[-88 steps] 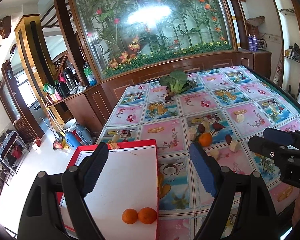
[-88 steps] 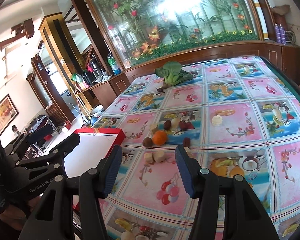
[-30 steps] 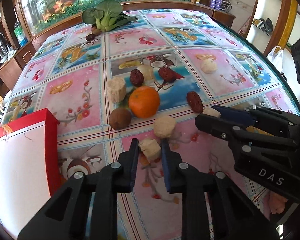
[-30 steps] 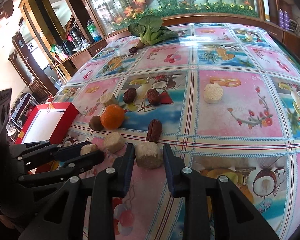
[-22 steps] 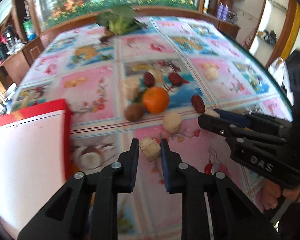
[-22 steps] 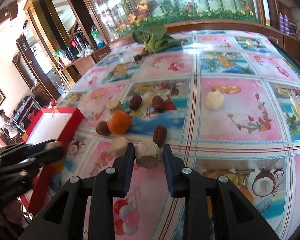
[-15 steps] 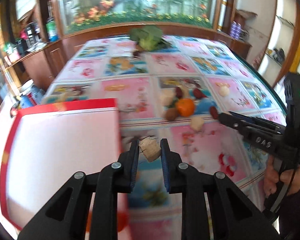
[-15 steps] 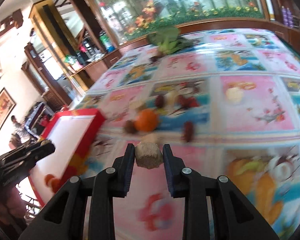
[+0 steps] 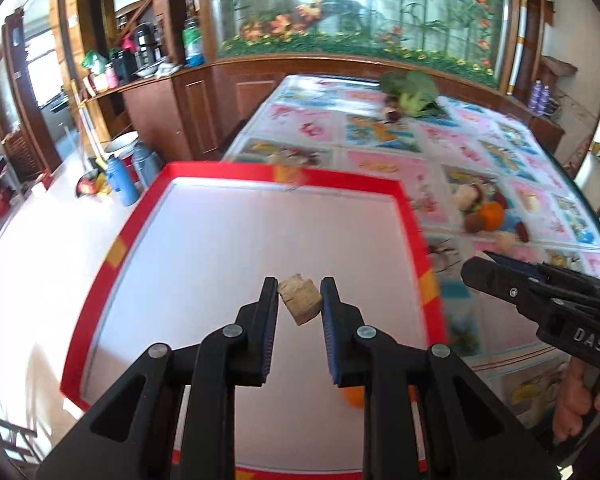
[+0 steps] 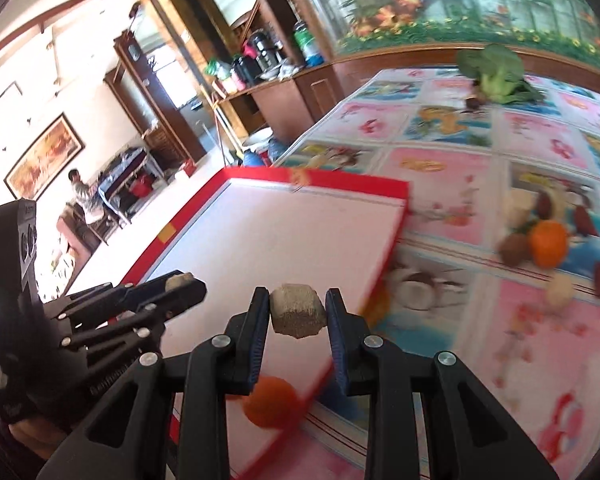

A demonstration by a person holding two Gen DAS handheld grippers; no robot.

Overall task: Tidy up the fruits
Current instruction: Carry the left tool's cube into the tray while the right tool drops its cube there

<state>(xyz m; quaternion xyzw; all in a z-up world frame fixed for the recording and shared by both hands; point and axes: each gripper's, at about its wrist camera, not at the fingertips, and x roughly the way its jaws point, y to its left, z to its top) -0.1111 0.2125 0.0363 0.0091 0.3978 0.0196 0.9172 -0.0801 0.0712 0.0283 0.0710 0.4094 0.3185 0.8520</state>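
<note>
Jaws of left gripper point(image 9: 299, 300) and right gripper point(image 10: 298, 312) each clamped on a tan fruit chunk point(image 9: 300, 298); lower gently inside red-rimmed tray point(image 9: 236, 172), clear of orange point(image 10: 270, 401), before parting.

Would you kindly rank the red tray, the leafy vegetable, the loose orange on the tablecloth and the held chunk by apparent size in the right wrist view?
1. red tray
2. leafy vegetable
3. held chunk, enlarged by nearness to the camera
4. loose orange, about the chunk's size; unsure.

– Where is there room?
– Most of my red tray point(image 9: 260, 240) is bare white, wide open under both grippers.
– What's in the way?
– An orange point(image 10: 270, 400) sits near the tray's near edge. More fruit point(image 9: 488, 214) crowds the cloth point(image 9: 380, 136) past the tray's right rim.
</note>
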